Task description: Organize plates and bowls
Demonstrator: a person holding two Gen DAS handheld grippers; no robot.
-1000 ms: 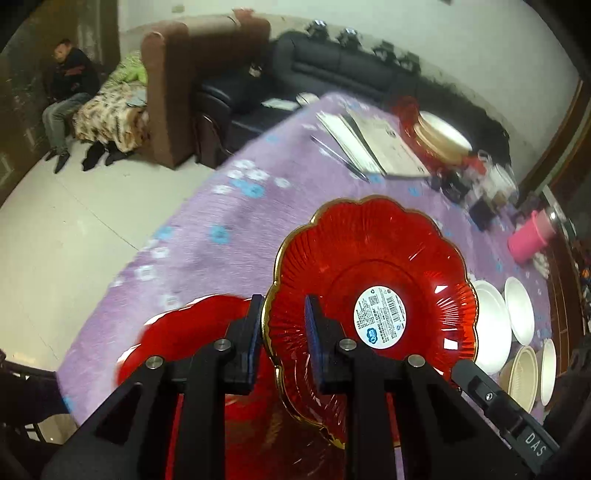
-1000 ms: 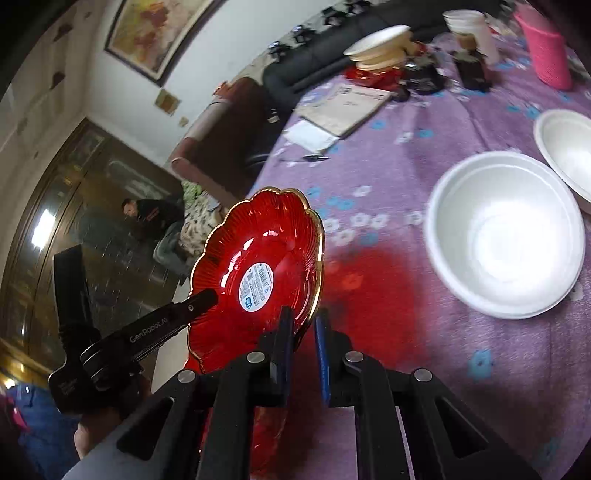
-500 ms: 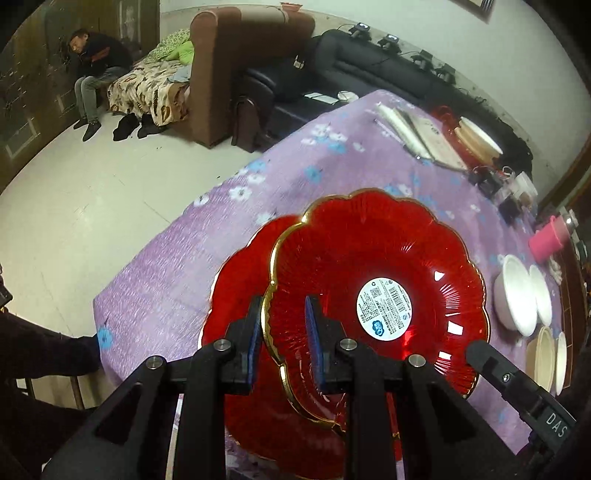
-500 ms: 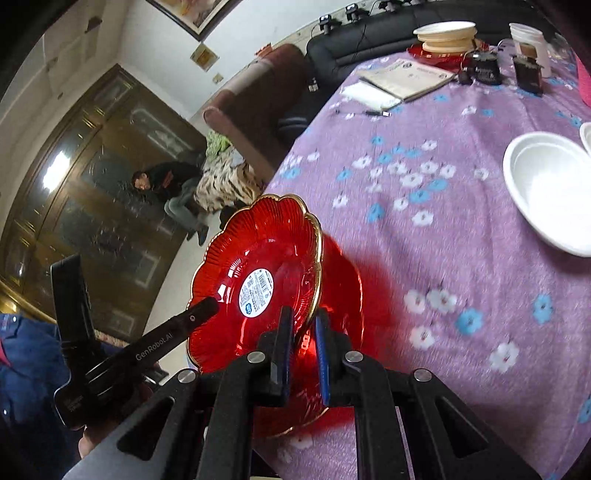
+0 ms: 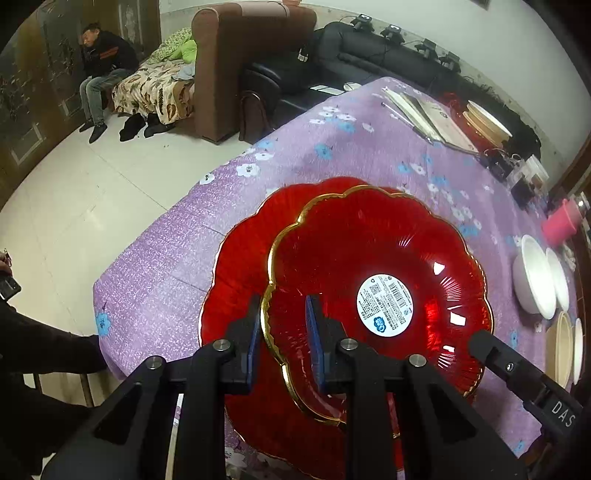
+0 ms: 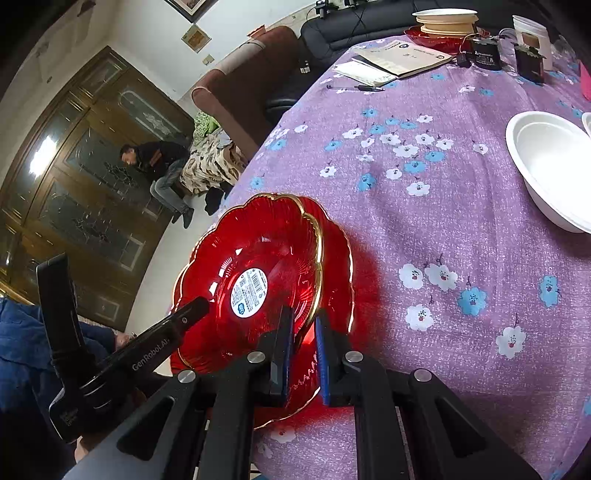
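Observation:
A red scalloped plate with a gold rim and a white label (image 5: pixel 376 280) is held by both grippers just over a second red plate (image 5: pixel 240 258) that lies on the purple flowered tablecloth (image 5: pixel 351 147). My left gripper (image 5: pixel 282 332) is shut on the near rim of the top plate. My right gripper (image 6: pixel 303 332) is shut on the opposite rim of the top plate (image 6: pixel 258 258); the lower plate (image 6: pixel 338 258) shows beyond it. White bowls (image 5: pixel 535 280) stand at the right; one shows in the right wrist view (image 6: pixel 550 162).
A stack of beige plates on a red plate (image 6: pixel 443 22) stands at the far end, with booklets (image 6: pixel 399 55), a pen (image 6: pixel 354 88), black devices (image 6: pixel 485 53) and a pink cup (image 5: pixel 561 221). The table edge is near the left. A person sits by the sofa (image 5: pixel 103 66).
Both grippers have carried the top red plate toward the table's near-left corner and lowered it over the second red plate. The grips are unchanged.

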